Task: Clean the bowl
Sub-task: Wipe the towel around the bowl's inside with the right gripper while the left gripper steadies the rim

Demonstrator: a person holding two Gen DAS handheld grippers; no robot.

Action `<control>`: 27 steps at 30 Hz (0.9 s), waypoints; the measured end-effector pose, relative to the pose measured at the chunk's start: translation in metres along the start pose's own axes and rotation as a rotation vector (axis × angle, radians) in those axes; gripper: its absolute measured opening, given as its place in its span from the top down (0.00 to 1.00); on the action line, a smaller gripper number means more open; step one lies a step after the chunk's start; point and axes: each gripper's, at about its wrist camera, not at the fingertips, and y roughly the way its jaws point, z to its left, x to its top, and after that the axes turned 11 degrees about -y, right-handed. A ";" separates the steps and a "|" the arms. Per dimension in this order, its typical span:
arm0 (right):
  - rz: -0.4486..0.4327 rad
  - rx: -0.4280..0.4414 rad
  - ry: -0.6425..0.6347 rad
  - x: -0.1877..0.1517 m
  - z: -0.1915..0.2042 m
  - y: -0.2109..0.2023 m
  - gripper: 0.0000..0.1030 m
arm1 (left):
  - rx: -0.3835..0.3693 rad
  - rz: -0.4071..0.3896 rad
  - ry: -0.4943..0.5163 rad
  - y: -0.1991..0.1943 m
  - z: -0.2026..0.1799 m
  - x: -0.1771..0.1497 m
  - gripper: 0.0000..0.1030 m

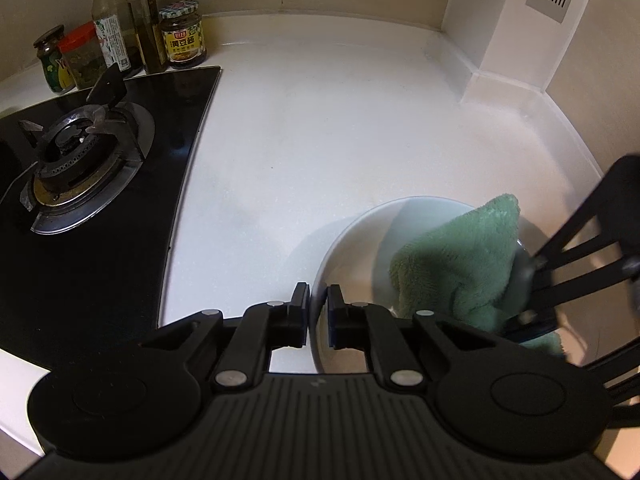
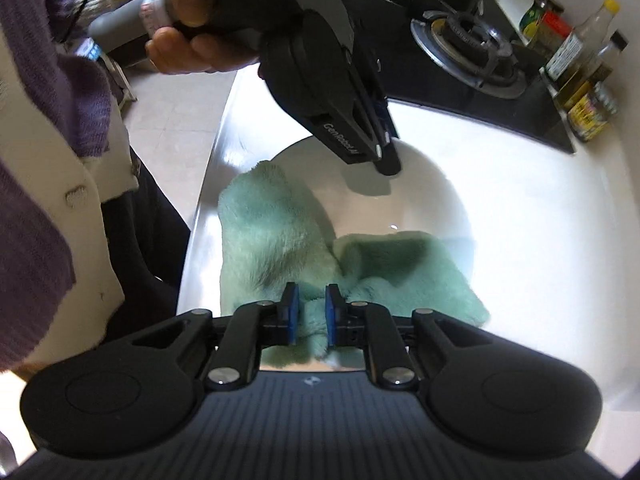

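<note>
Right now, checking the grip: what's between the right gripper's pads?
A bunched fold of the green cloth, clamped by the right gripper inside the white bowl, seen in the right wrist view.

Green cloth point(image 2: 280, 236) in right claw point(image 2: 312, 316)

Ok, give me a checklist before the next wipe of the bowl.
1. Left gripper clamps the bowl rim, one jaw inside and one outside: ok.
2. Right gripper shut on the cloth, fabric bunched between its jaws: ok.
3. Cloth inside the bowl: ok, though one corner hangs over the rim.
4. Bowl sitting flat on the counter: cannot tell.
5. Stove and jars well apart from the bowl: ok.
6. Dirt left in the bowl: cannot tell; the visible inside looks white.
</note>
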 end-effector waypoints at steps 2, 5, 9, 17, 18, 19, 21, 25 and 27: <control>0.005 0.002 0.025 0.006 -0.005 0.015 0.89 | 0.001 0.004 -0.005 0.000 0.001 0.001 0.93; -0.012 0.000 0.072 0.016 -0.017 0.029 0.93 | 0.011 -0.001 -0.001 0.000 0.001 0.001 0.93; -0.043 -0.154 0.209 0.014 -0.030 0.037 0.93 | 0.011 0.006 0.002 -0.001 0.002 0.000 0.95; 0.017 -0.348 0.379 0.001 -0.038 0.018 0.92 | 0.007 0.013 0.000 -0.002 0.004 0.001 0.95; 0.014 -0.335 0.361 0.000 -0.035 0.009 0.92 | 0.007 0.014 0.000 -0.001 0.004 0.002 0.95; 0.009 -0.320 0.342 -0.001 -0.031 0.000 0.91 | 0.007 0.014 0.000 -0.001 0.004 0.002 0.95; -0.003 -0.305 0.282 -0.001 -0.024 -0.012 0.90 | 0.008 0.014 0.001 -0.001 0.004 0.002 0.95; 0.023 -0.388 -0.013 0.007 -0.008 -0.029 0.86 | 0.009 0.014 0.005 -0.001 0.004 0.002 0.95; 0.050 -0.416 -0.058 0.009 -0.015 -0.028 0.79 | 0.009 0.014 0.007 -0.001 0.004 0.003 0.95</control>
